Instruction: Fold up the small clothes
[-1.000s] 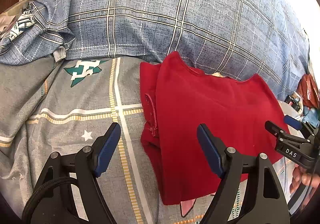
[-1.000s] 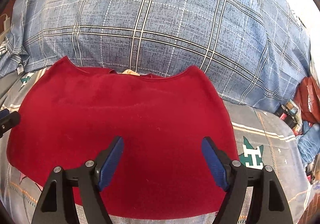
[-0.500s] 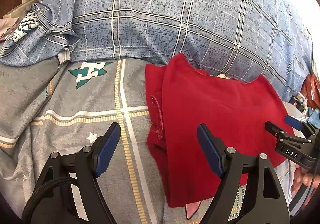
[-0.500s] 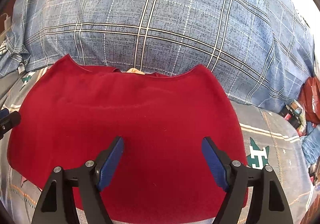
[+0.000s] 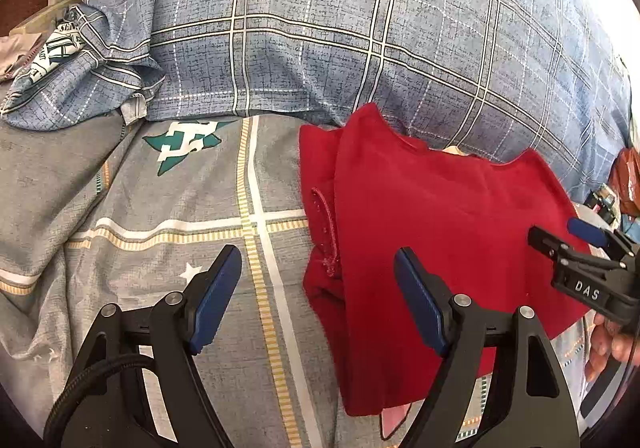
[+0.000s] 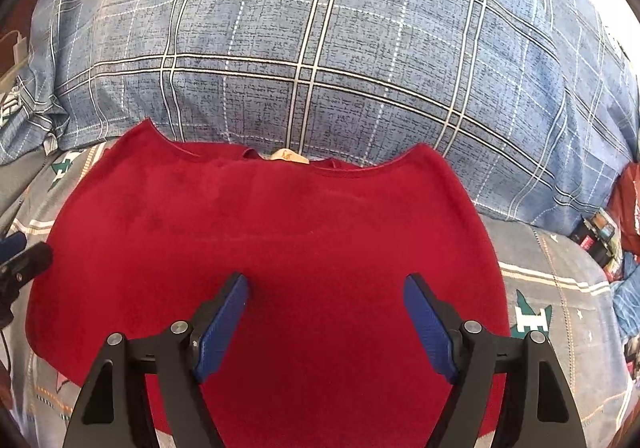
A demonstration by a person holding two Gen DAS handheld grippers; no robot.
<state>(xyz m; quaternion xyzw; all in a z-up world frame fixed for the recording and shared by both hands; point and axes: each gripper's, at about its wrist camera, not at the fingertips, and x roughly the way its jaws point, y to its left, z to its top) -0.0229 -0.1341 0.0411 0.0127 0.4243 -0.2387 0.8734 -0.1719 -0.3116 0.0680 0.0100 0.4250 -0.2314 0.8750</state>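
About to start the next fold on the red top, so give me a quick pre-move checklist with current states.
1. Left claw open and empty: ok.
2. Right claw open and empty: ok.
3. Red top lying flat on the bedsheet, neckline toward the plaid pillow: ok.
4. Left side already folded in, sleeve tucked beneath: ok.
5. Right side folded under evenly: cannot tell.
6. Right claw over the garment's middle, left claw at its left edge, well apart: ok.
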